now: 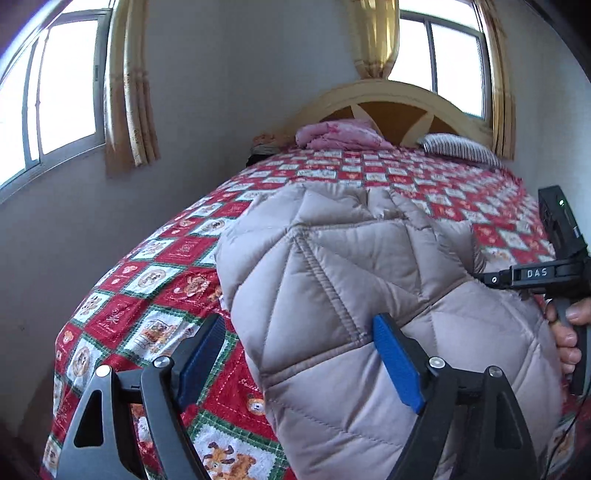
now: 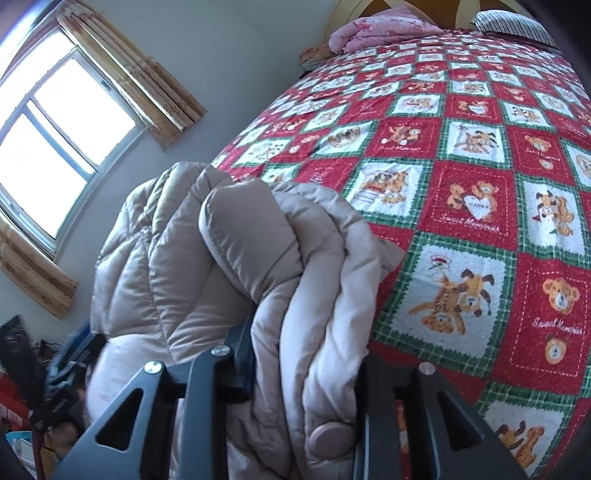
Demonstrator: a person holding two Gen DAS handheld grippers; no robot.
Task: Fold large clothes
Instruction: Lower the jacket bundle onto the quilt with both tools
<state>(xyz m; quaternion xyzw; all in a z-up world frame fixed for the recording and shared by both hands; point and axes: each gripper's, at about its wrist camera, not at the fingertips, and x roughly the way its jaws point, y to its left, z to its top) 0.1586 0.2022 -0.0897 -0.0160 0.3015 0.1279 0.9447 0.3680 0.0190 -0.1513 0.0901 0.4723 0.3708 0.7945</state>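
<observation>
Where jacket (image 2: 236,258) bunches, right gripper (image 2: 303,373) fingers vanish

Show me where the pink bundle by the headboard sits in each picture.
Left wrist view: pink bundle upper middle, at the bed's far end before the headboard.
Right wrist view: pink bundle at the top edge, right of centre.
Shared landmark: striped pillow to its right.

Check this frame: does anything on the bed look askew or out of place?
Nothing damaged or spilled. The beige puffer coat lies bunched at the bed's near edge, its layers uneven in the right hand-held gripper.
</observation>
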